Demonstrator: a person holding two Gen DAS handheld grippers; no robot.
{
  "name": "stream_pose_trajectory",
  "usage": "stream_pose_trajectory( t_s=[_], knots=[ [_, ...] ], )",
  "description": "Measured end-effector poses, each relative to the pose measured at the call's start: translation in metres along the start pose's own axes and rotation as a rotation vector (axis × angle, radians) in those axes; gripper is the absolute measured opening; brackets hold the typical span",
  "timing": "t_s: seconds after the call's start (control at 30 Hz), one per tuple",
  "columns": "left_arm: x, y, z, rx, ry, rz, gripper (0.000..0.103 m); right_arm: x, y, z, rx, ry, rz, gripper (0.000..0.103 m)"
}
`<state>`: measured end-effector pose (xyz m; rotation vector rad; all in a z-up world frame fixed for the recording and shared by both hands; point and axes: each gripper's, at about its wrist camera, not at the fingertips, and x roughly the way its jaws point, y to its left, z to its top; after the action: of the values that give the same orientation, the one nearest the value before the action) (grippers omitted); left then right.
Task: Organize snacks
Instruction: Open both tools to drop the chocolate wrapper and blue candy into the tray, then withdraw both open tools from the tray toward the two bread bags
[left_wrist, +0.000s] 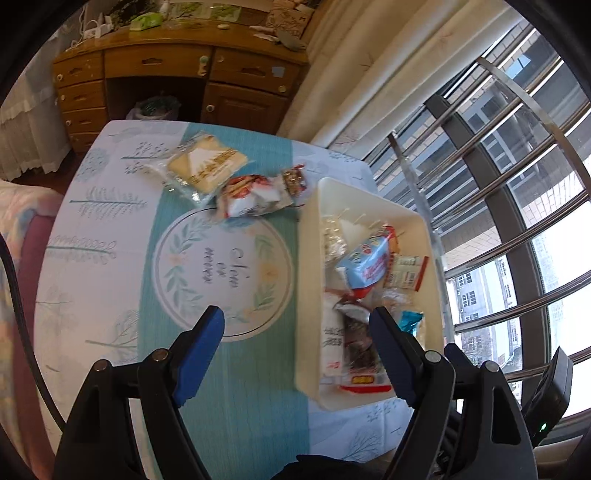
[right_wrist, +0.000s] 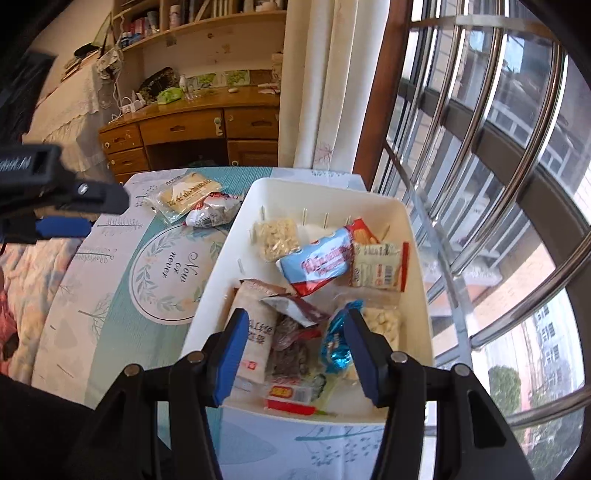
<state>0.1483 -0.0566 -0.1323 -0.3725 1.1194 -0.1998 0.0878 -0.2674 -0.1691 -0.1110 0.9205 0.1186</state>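
A white bin (left_wrist: 369, 190) (right_wrist: 317, 184) stands on the right side of the table and holds several snack packets, among them a blue packet (left_wrist: 365, 266) (right_wrist: 317, 262) and a bag of pale nuts (right_wrist: 277, 238). Left of the bin, at the table's far side, lie a yellow cracker packet (left_wrist: 207, 164) (right_wrist: 184, 194), a red-and-white packet (left_wrist: 251, 199) (right_wrist: 212, 212) and a small red packet (left_wrist: 295, 179). My left gripper (left_wrist: 295, 312) is open, straddling the bin's left wall with nothing gripped. My right gripper (right_wrist: 295, 314) hangs open over the bin's near end, above a brown packet (right_wrist: 291, 310).
The table wears a blue and white cloth with a round print (left_wrist: 221, 266). A wooden desk (left_wrist: 177, 74) stands beyond it, a curtain (right_wrist: 317, 92) and a barred window (right_wrist: 480, 166) run along the right, and bedding (right_wrist: 22, 280) lies at the left.
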Motion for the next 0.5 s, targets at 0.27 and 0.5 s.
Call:
stream_pose_trajectory(
  t_s=[0.27,0.5],
  knots=[
    [-0.023,0.065,-0.001,0.001,0.034,0.040,0.080,0.006,0.042,-0.004,0.137,0.075,0.050,0.054],
    [-0.043,0.113,0.011,0.073,0.056,0.056,0.080,0.010,0.085,0.003,0.213,0.062,0.055,0.054]
  ],
)
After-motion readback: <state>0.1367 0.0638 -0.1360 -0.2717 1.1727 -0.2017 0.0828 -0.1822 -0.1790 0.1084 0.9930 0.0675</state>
